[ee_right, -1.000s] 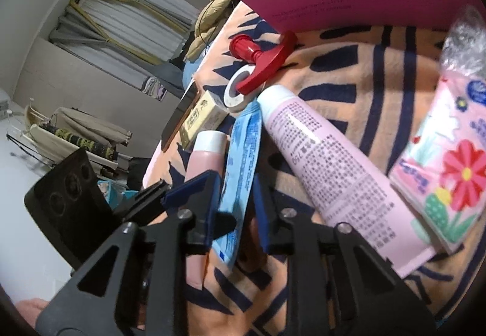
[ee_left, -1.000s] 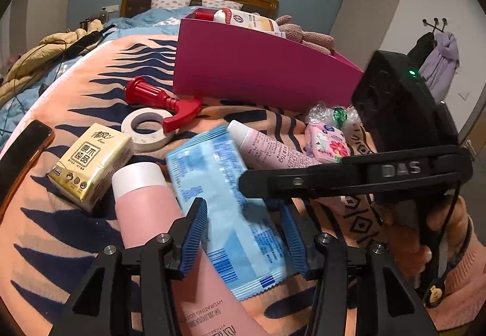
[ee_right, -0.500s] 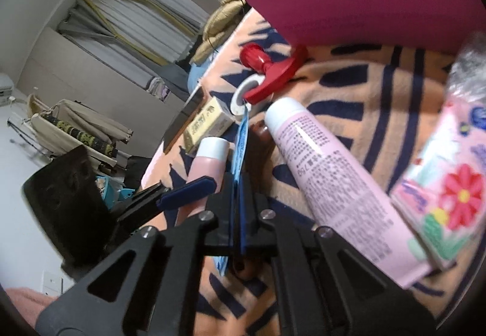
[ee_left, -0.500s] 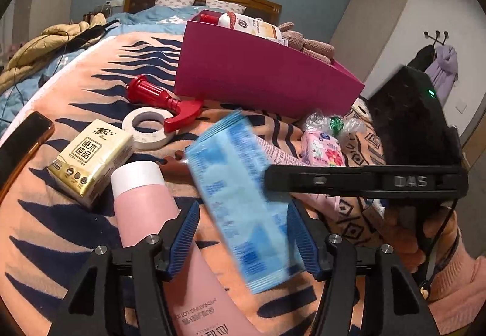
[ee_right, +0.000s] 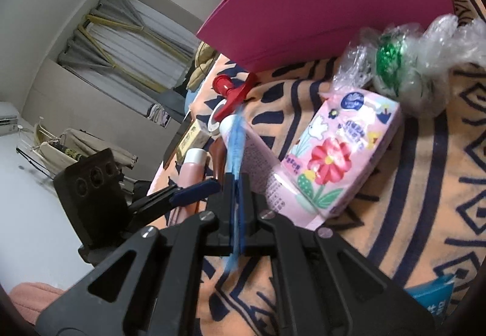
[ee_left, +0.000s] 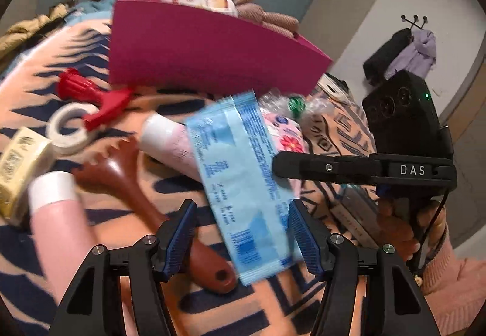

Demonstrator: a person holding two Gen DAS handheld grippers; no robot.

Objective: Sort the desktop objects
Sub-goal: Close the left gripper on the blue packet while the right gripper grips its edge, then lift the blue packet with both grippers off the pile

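Note:
My right gripper (ee_right: 236, 184) is shut on a flat light blue packet (ee_left: 240, 172), held up off the orange striped blanket (ee_left: 188, 187). In the right wrist view the blue packet (ee_right: 235, 160) shows edge-on between the closed fingers. My left gripper (ee_left: 241, 229) stands open below the packet, holding nothing. Under where the packet lay, a brown plastic scoop (ee_left: 133, 181) lies on the blanket. A magenta box (ee_left: 206, 56) stands behind with bottles inside.
On the blanket lie a pink lotion tube (ee_left: 173, 144), a pink bottle with white cap (ee_left: 57, 214), a yellow tissue pack (ee_left: 18, 160), a tape roll (ee_left: 71, 126), a red sprayer head (ee_left: 91, 93), a flowered tissue pack (ee_right: 340, 160) and a clear plastic bag (ee_right: 410, 62).
The right gripper closed on the blue packet and lifted it up and to the right, uncovering the brown scoop. The left gripper stayed open and shifted slightly.

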